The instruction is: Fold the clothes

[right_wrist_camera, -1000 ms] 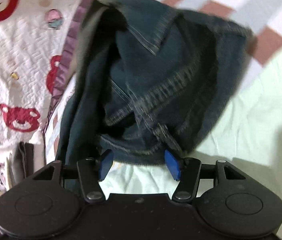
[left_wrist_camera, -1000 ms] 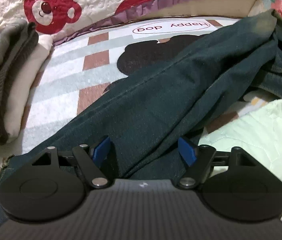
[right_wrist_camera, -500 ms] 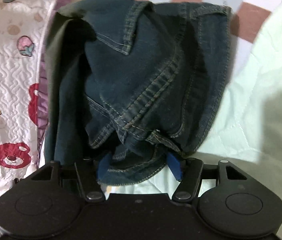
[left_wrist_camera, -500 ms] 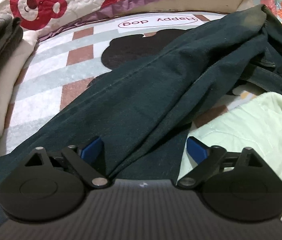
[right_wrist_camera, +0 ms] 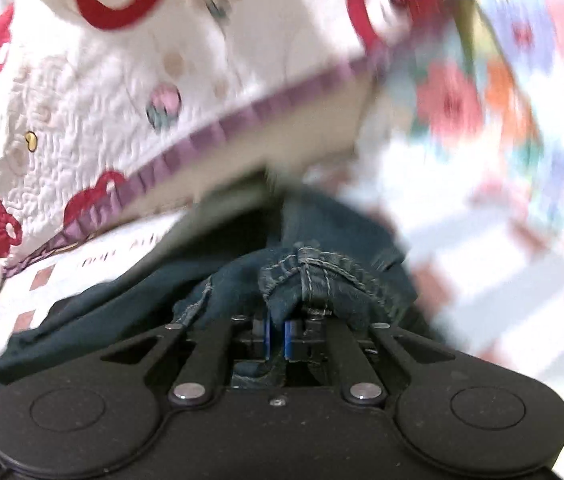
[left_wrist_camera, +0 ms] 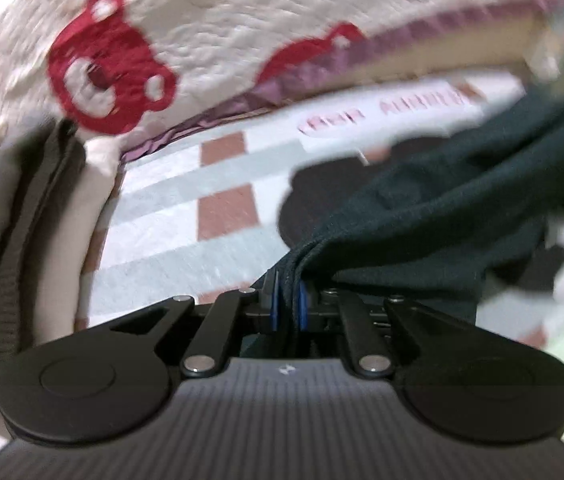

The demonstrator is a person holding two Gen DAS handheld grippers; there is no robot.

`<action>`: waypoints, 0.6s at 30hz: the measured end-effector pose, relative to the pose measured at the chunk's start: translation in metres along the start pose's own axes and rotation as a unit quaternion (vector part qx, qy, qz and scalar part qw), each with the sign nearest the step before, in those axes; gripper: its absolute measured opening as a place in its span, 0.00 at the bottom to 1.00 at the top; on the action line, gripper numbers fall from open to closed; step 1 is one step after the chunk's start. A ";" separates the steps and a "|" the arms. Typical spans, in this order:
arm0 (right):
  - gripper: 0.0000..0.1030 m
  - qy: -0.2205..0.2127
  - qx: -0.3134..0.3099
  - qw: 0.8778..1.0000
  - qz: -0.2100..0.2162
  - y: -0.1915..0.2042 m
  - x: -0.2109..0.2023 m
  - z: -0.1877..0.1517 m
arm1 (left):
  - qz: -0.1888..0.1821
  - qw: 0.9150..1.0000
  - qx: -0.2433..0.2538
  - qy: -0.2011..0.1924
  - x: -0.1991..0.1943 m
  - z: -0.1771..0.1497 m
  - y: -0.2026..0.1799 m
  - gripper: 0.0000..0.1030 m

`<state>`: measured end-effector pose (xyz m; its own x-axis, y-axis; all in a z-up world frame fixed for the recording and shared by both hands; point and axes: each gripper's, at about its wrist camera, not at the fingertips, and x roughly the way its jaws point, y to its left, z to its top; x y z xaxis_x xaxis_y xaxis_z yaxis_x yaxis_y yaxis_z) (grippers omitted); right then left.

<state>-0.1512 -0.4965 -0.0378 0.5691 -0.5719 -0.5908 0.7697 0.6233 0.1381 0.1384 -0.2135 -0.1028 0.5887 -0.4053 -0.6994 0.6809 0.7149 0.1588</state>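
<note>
Left wrist view: left tongs (left_wrist_camera: pixel 286 304) closing, blue pads clamped on a bunched edge of the dark blue denim jeans (left_wrist_camera: pixel 442 200); denim trails up and right, lifted over the checked white-and-brown mat (left_wrist_camera: pixel 217 208). Folded grey and cream garments (left_wrist_camera: pixel 21 240) lie at left. Picture blurred.

Right wrist view: right tongs (right_wrist_camera: pixel 276 336) pressed together on the stitched seam of the jeans (right_wrist_camera: pixel 310 276), fabric bunched just beyond the pads. White quilt with red bears (right_wrist_camera: pixel 81 100) behind.

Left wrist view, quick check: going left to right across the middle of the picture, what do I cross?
Folded grey and cream clothes → checked mat → dark jeans, their near edge pinched in the left gripper.
</note>
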 end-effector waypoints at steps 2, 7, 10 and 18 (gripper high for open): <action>0.06 -0.044 -0.041 0.997 -0.044 -0.012 -0.014 0.030 | -0.001 0.999 -0.036 -0.020 -0.005 0.000 0.013 0.09; 0.05 -0.133 -0.062 0.977 -0.155 -0.052 -0.039 0.086 | -0.031 0.993 -0.104 -0.050 -0.017 -0.016 0.028 0.09; 0.07 -0.117 -0.104 0.969 -0.190 -0.059 -0.014 0.086 | -0.048 0.993 -0.100 -0.042 -0.016 -0.021 0.023 0.09; 0.09 -0.012 -0.027 0.983 -0.181 -0.098 0.048 0.040 | -0.071 0.993 -0.095 -0.014 -0.006 -0.029 0.014 0.11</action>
<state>-0.1881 -0.6067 -0.0475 0.2672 -0.7741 -0.5740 0.9071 0.4030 -0.1212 0.1319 -0.1844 -0.1160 0.5065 -0.5235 -0.6851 0.6654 0.7427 -0.0756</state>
